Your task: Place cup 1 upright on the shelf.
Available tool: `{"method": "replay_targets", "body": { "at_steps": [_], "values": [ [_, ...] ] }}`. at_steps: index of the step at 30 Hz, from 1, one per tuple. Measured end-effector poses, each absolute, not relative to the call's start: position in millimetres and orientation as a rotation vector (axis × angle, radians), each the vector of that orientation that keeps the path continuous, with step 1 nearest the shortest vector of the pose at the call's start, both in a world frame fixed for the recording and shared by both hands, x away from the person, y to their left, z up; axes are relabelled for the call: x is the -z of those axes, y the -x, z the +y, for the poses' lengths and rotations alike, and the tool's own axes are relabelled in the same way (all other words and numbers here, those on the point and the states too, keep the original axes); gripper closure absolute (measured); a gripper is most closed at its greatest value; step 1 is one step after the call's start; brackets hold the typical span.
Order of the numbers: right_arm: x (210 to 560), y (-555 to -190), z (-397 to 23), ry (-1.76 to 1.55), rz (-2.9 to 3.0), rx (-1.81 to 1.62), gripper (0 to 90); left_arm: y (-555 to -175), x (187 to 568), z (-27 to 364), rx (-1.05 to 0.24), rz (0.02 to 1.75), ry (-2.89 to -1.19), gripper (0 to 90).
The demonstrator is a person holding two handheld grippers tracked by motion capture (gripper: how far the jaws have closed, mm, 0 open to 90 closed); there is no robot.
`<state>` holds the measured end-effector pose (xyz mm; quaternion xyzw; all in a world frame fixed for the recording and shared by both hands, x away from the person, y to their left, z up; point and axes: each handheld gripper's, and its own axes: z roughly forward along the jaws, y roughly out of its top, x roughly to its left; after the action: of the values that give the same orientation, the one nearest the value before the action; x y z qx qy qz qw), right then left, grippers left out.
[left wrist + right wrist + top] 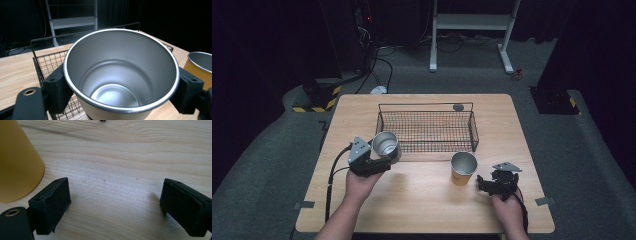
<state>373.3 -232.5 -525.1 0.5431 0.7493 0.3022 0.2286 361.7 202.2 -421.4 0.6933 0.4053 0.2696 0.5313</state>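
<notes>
**Inspector:** What was the state of the left gripper (pixel 384 161)?

**Assistant:** Its jaws were clamped on the silver cup (pixel 385 145), one black pad on each side of the wall just under the rim. In the left gripper view the cup (pixel 120 72) sat squarely between the pads, its mouth turned toward the camera and its inside empty. The person's left hand (pixel 360 184) held the gripper from below.

**Inspector:** Where was that cup?

**Assistant:** In the high view it appeared tilted and held at the near left corner of the wire basket (pixel 427 131). I could not tell whether it touched the basket's rim. The left gripper view placed the basket (pixel 47 62) directly behind and beside the cup.

**Inspector:** And the right gripper (pixel 484 184)?

**Assistant:** Its jaws stood spread wide with nothing between them. The right gripper view showed bare table (pixel 120 165) in the gap. The right hand (pixel 508 210) held it low near the table's right front.

**Inspector:** What lay nearest it?

**Assistant:** A yellow cup (pixel 462 168) with a silver inside stood upright on the table (pixel 422 200), just to the left of the right gripper and apart from it. In the right gripper view the yellow cup (pixel 17 162) was beside the left jaw, not touching.

**Inspector:** Anything in the basket?

**Assistant:** A small round grey object (pixel 458 107) sat at its far rim; I could not identify it.
</notes>
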Motion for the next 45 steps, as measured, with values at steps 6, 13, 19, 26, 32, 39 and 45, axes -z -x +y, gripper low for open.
{"method": "replay_targets", "body": {
  "at_steps": [6,13,19,26,32,39,45],
  "values": [
    [525,-373,-233,-1.495,2.063,-0.832,8.8,-369,417,197,-0.651,0.965,-1.660,18.8],
    [525,-373,-232,-1.497,2.062,-0.832,8.8,-379,415,190,-0.659,0.969,-1.669,18.9],
    [525,-373,-233,-1.495,2.063,-0.832,8.8,-386,413,186,-0.669,0.967,-1.676,18.8],
    [525,-373,-232,-1.497,2.063,-0.832,8.8,-392,414,184,-0.670,0.976,-1.673,18.8],
    [525,-373,-232,-1.497,2.063,-0.832,8.8,-396,416,182,-0.666,0.985,-1.669,18.8],
    [525,-373,-232,-1.497,2.063,-0.832,8.8,-402,418,181,-0.664,0.996,-1.682,18.8],
    [525,-373,-232,-1.495,2.063,-0.832,8.8,-408,415,180,-0.662,1.002,-1.690,18.8]
  ]
}}
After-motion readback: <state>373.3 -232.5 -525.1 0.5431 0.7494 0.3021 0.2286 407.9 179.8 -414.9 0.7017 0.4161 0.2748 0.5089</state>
